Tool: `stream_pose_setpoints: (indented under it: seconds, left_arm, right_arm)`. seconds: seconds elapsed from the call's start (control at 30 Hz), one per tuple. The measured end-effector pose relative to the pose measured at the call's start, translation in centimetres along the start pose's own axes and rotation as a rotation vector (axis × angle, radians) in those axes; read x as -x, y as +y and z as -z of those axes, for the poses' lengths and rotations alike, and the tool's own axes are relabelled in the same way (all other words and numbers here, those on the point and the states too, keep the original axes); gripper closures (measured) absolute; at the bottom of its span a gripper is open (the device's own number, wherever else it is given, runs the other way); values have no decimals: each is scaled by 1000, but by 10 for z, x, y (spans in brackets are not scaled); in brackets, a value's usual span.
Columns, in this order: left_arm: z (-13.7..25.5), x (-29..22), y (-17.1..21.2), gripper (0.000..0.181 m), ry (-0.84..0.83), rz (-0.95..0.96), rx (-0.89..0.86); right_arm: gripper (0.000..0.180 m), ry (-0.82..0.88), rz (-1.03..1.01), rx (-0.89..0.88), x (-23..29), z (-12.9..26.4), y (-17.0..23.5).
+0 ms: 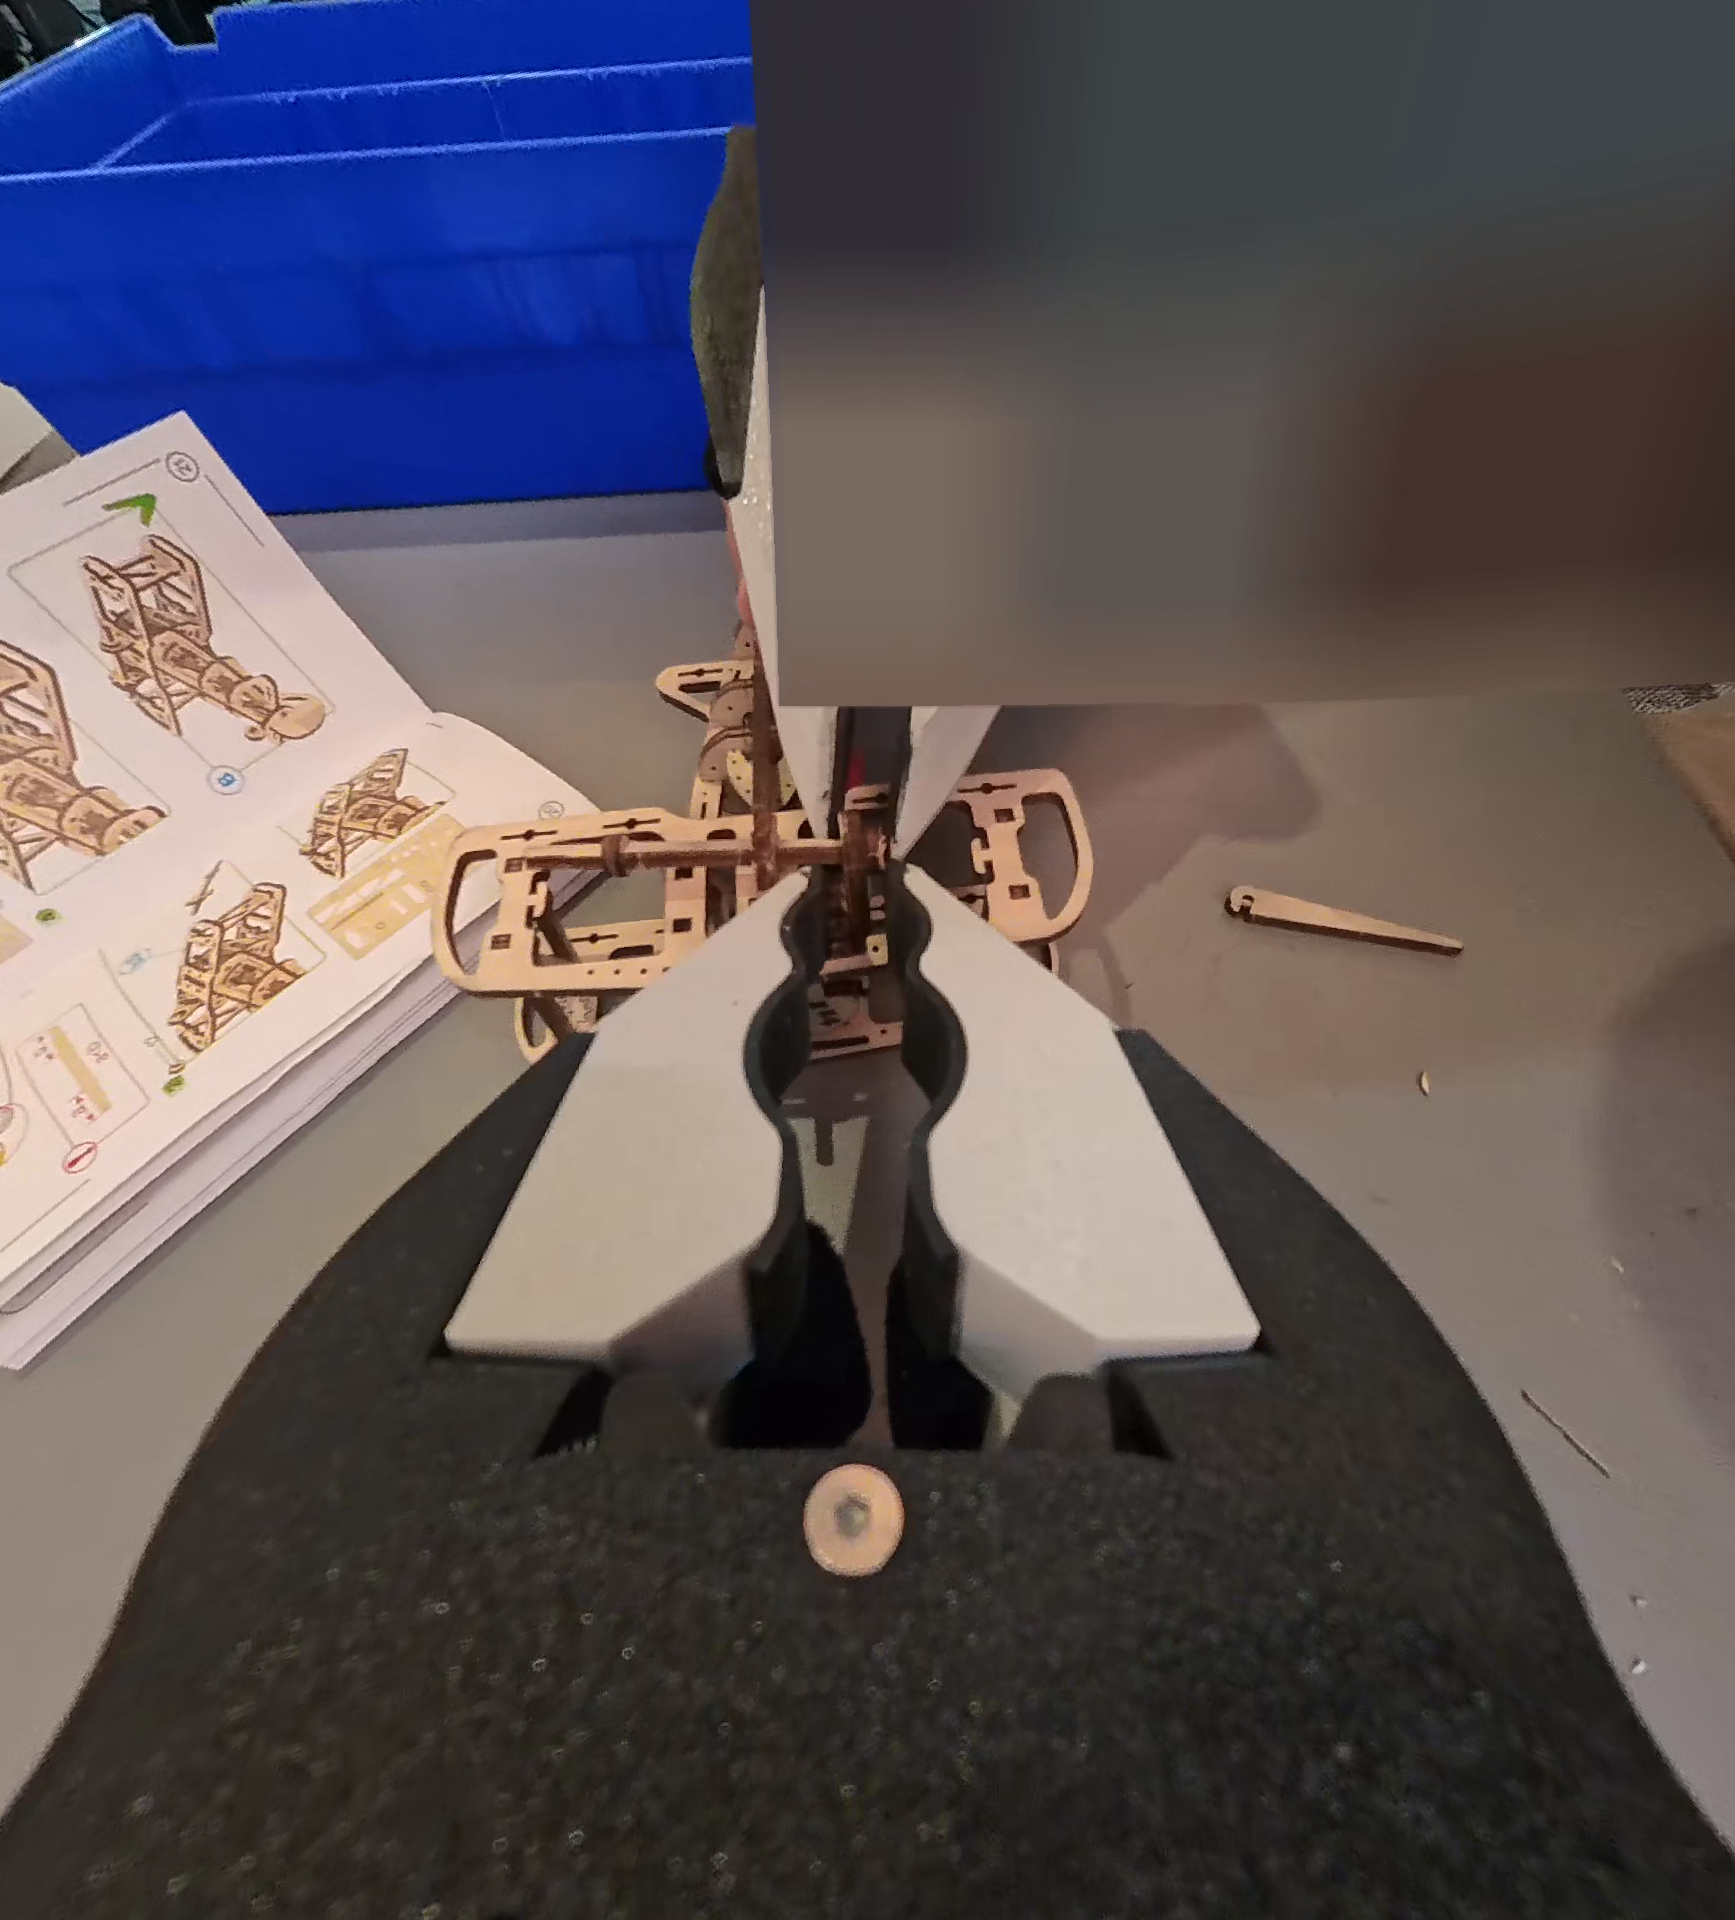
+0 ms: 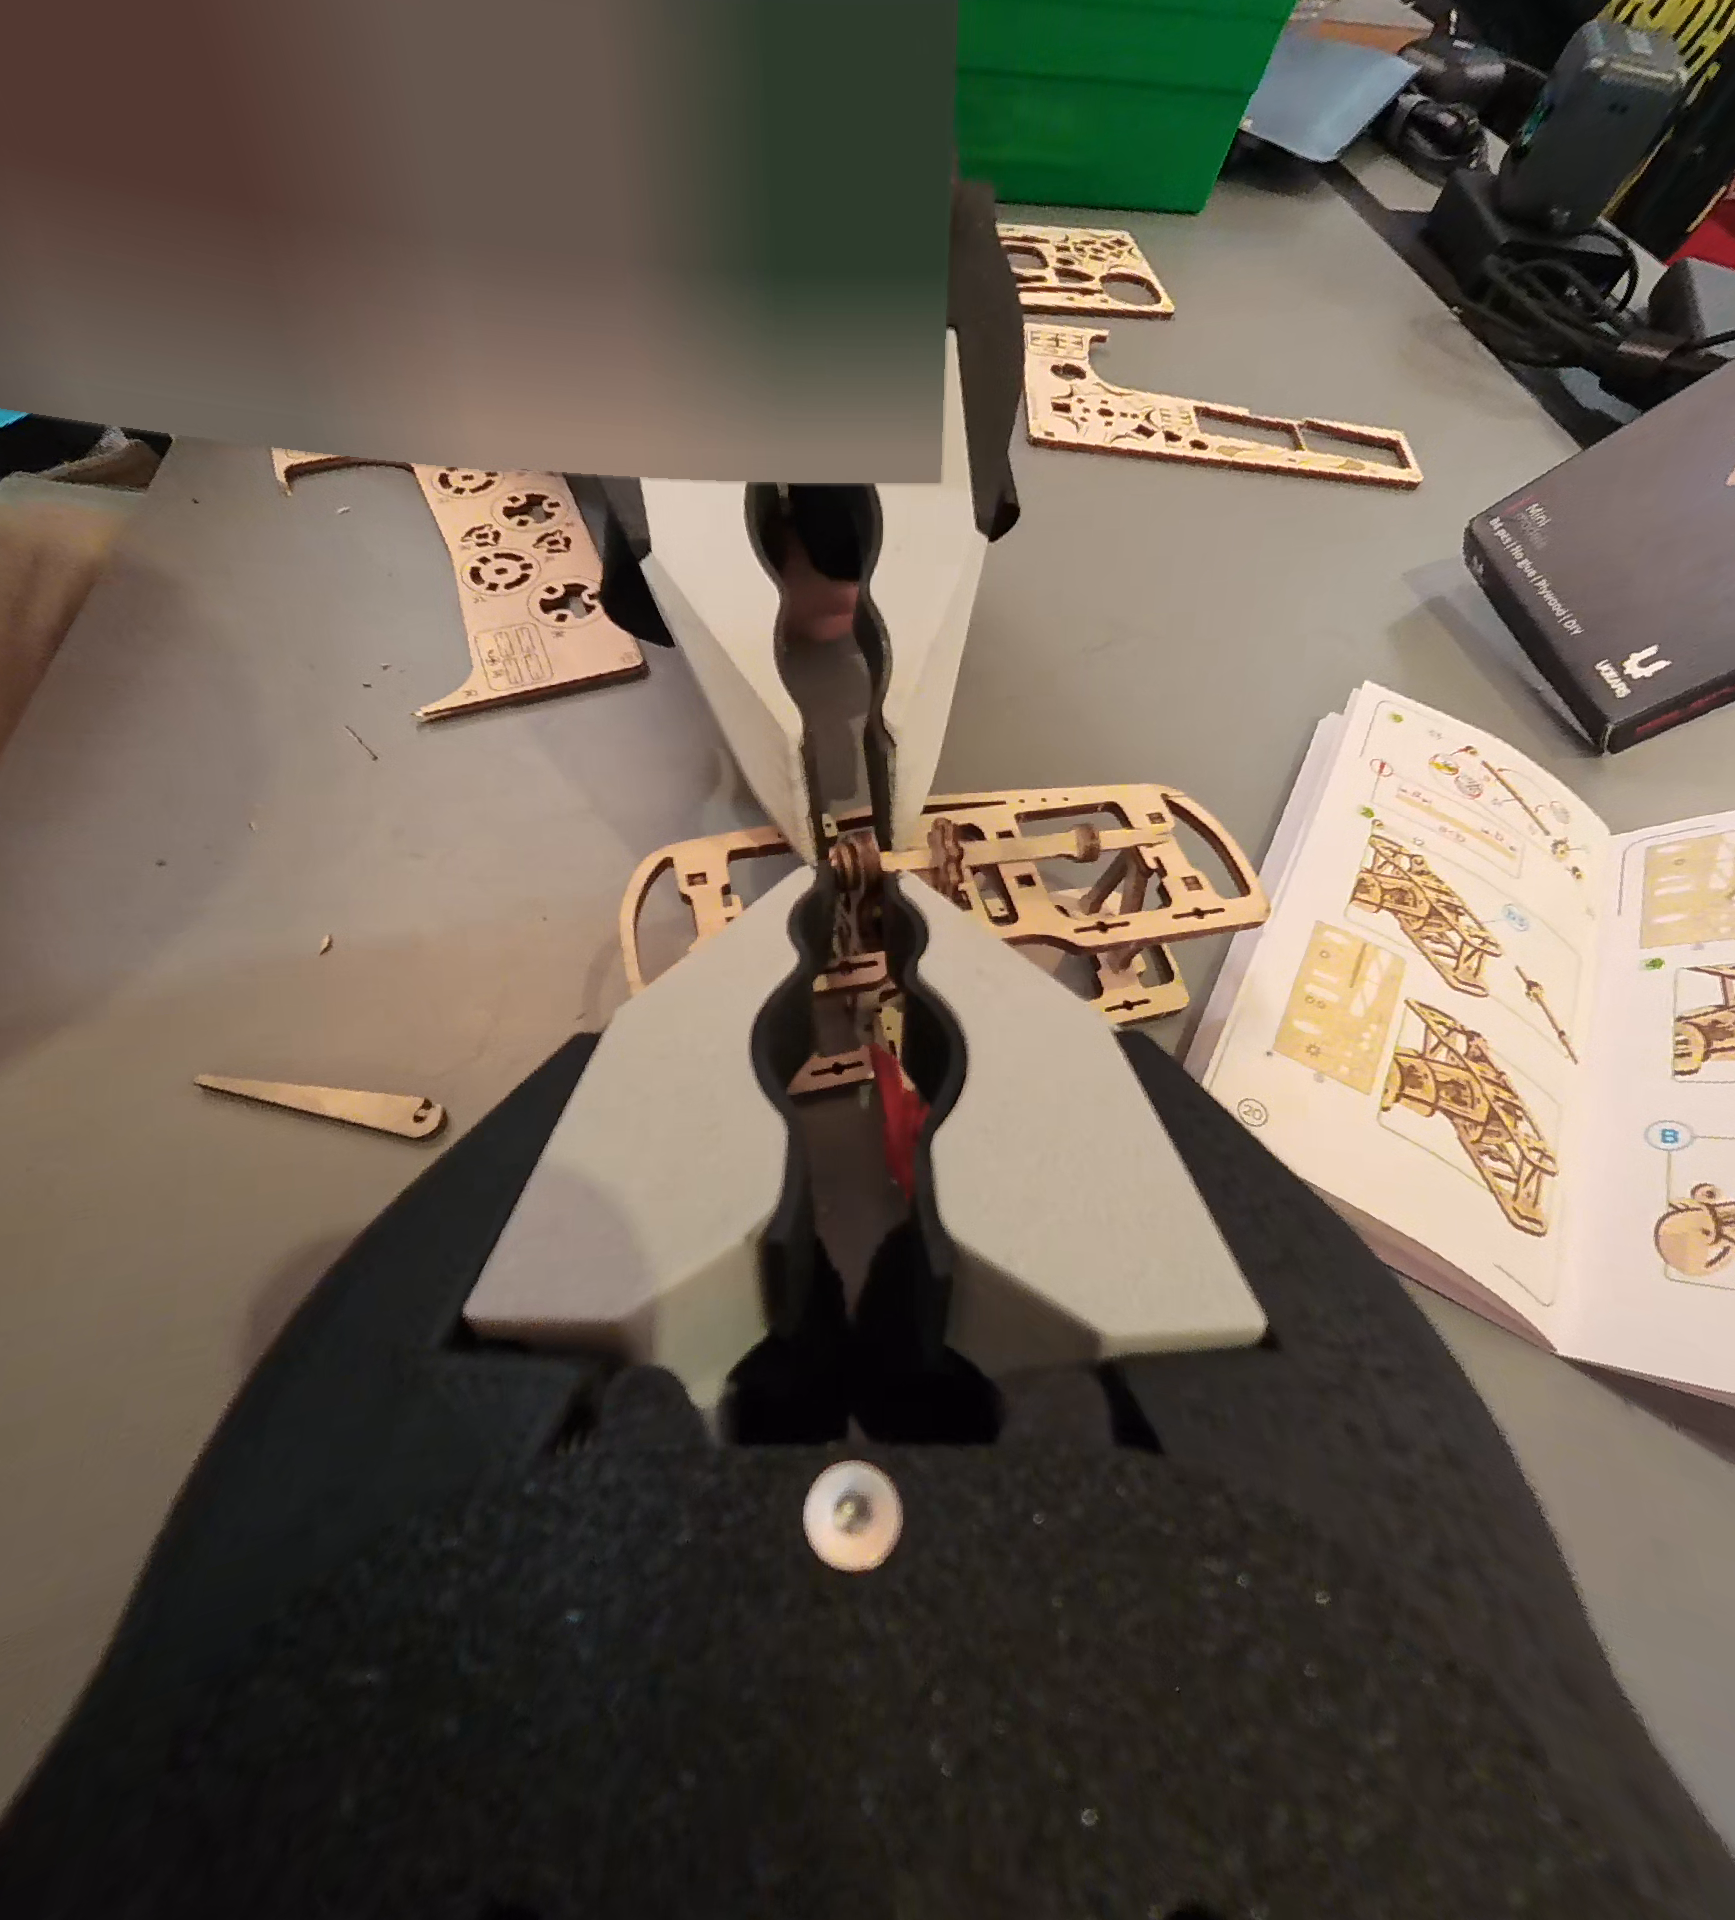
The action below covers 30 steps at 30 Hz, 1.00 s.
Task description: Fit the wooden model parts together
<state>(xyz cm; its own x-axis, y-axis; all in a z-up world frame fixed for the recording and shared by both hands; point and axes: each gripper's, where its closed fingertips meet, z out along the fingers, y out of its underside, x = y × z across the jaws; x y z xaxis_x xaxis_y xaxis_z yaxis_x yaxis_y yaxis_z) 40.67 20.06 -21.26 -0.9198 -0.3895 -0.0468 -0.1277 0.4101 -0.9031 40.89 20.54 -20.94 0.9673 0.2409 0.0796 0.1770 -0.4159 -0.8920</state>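
Observation:
A partly built wooden model plane (image 1: 572, 914) stands on the grey table between my two grippers, which face each other. Its wing frames stick out to both sides, and a thin axle (image 1: 655, 857) runs across the top. My left gripper (image 1: 847, 883) is shut on the model's middle body. My right gripper (image 2: 858, 873) is shut on the same body from the opposite side, next to a small gear on the axle (image 2: 946, 847). The model's wing (image 2: 1102, 862) shows right of its fingers. Each view shows the other gripper's white fingers (image 1: 946, 748) (image 2: 717, 644) coming in from above.
A loose wooden wedge (image 1: 1341, 920) (image 2: 323, 1101) lies on the table. An open instruction booklet (image 1: 115, 831) (image 2: 1569, 1039) lies beside the model. Punched wooden sheets (image 2: 520, 582) (image 2: 1206, 426), a black box (image 2: 1652, 582), blue bins (image 1: 323, 260) and a green bin (image 2: 1102, 94) stand farther off. The grippers are tip to tip, or close to it.

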Motion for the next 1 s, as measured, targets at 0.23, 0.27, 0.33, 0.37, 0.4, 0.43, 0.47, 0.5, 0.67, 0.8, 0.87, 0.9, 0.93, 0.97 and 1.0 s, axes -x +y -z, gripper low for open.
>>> stream_pose_setpoints:
  seconds: [0.23,0.27,0.33,0.37,0.4,0.43,0.47,0.5,0.67,0.8,0.87,0.9,0.93,0.97,1.0]
  left_arm:
    - [-1,3,0,173,-35,-10,1]
    - [-2,3,-1,173,-36,-12,2]
    - [-2,3,-1,173,-33,-9,2]
    - [-2,3,-1,174,-30,-7,2]
    - [-2,3,-1,174,-29,-6,1]
    - [-2,3,-1,174,-28,-5,1]
    - [-2,3,-1,174,-29,-6,1]
    - [-2,3,-1,174,-30,-8,1]
    - [-2,1,-1,177,-29,-20,-2]
    - [-2,1,-2,177,-27,-17,-2]
    - [-2,1,-2,177,-29,-20,-2]
    - [-2,1,-2,177,-30,-21,-2]
    - [-2,1,-2,177,-30,-21,-2]
    - [-2,2,-2,177,-30,-19,-2]
    - [-3,2,-2,177,-30,-17,-2]
  right_arm:
    - [173,10,-8,0,-3,0,0]
    - [173,10,-6,0,-3,0,0]
    - [173,12,-4,1,-3,0,0]
    - [173,14,-4,2,-3,0,0]
    - [173,16,-4,4,-3,0,0]
    - [173,18,-3,6,-3,0,0]
    - [173,20,0,8,-3,0,0]
    - [172,22,3,8,-3,0,0]
    - [170,26,16,-25,-4,9,-5]
    - [167,16,-34,-45,-9,18,-8]
    - [167,54,-57,-79,-20,24,-12]
    - [167,77,-90,-104,-28,27,-16]
    - [167,99,-136,-131,-38,30,-20]
    - [167,122,-193,-139,-49,30,-20]
    - [166,118,-239,-112,-57,28,-17]
